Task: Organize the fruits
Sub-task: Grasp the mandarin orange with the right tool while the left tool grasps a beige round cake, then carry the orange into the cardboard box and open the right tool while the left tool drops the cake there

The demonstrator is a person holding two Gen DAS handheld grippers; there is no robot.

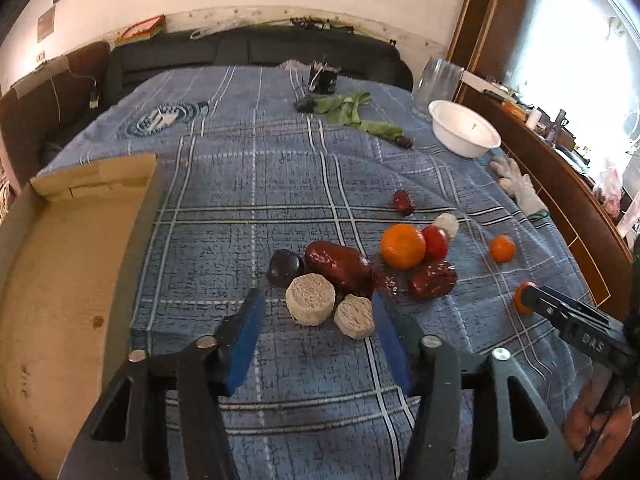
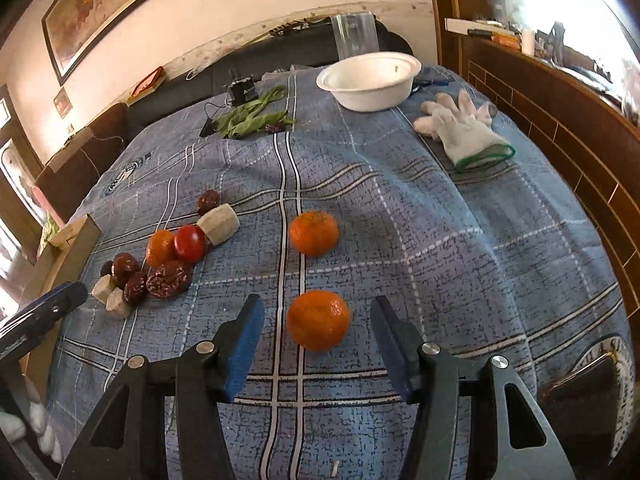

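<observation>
A round, glossy mandarin (image 2: pixel 317 320) lies on the blue checked cloth (image 2: pixel 440 240) between the spread blue pads of the right gripper (image 2: pixel 318 312), not touched. The left gripper (image 1: pixel 318 304), also spread, frames two rough pale cylinders (image 1: pixel 310 299) standing on end; behind them a wrinkled red date (image 1: pixel 338 266) lies pointing left-and-away, beside a cardboard box (image 1: pixel 60 280).

Fruits (image 1: pixel 402 245) loose on blue cloth (image 1: pixel 256 184)
</observation>
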